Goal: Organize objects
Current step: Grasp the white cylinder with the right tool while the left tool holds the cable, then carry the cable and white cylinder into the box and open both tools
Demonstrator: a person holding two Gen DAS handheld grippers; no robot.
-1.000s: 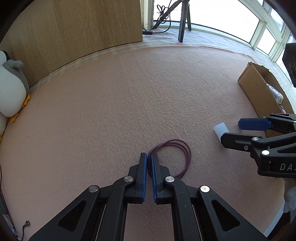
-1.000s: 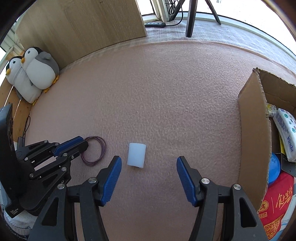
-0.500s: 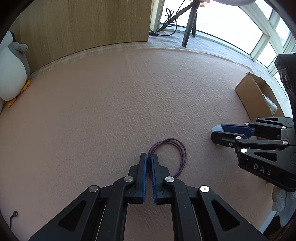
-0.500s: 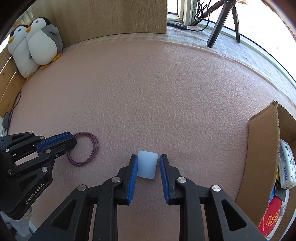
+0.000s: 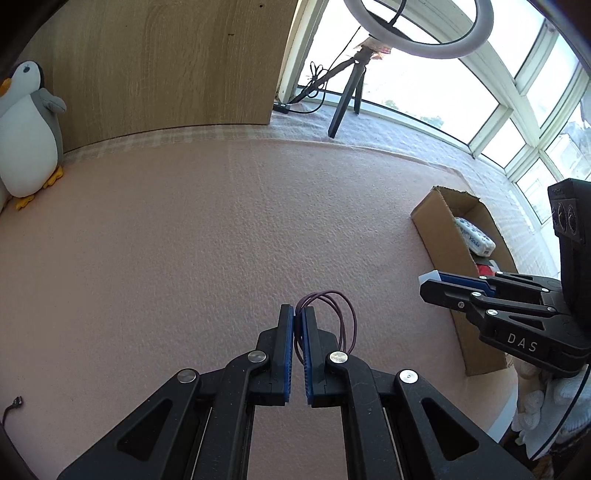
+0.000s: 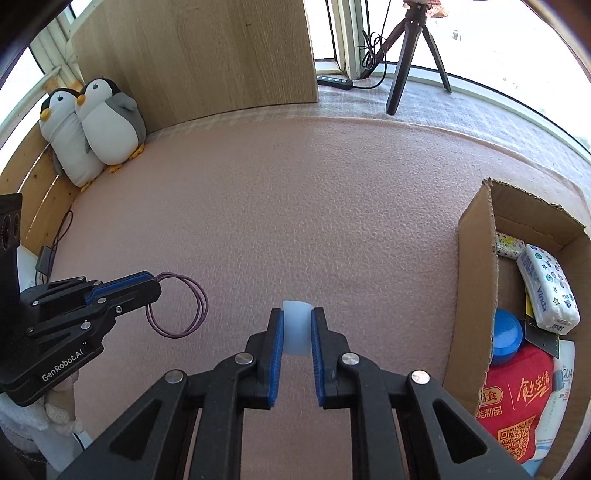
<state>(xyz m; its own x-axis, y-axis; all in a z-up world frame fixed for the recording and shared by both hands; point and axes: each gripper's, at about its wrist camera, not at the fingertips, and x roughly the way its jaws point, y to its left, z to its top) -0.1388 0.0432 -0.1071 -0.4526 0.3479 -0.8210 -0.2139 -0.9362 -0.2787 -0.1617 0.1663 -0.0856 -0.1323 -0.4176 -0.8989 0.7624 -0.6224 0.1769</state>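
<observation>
With the left gripper (image 5: 298, 321) pinching the purple cord (image 6: 179, 308) and the right gripper (image 6: 297, 330) clamped on the white tube (image 6: 296, 325), both seemingly clear of the mat (image 6: 295, 206), each should carry level and over the box (image 6: 474, 273) wall before letting go.

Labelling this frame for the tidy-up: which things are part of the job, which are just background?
In the job:
- purple cord loop, in the left tool
- white cup, in the right tool
- cardboard box, already part-filled

Just lying about:
- plush penguins
- tripod
- ring light
</observation>
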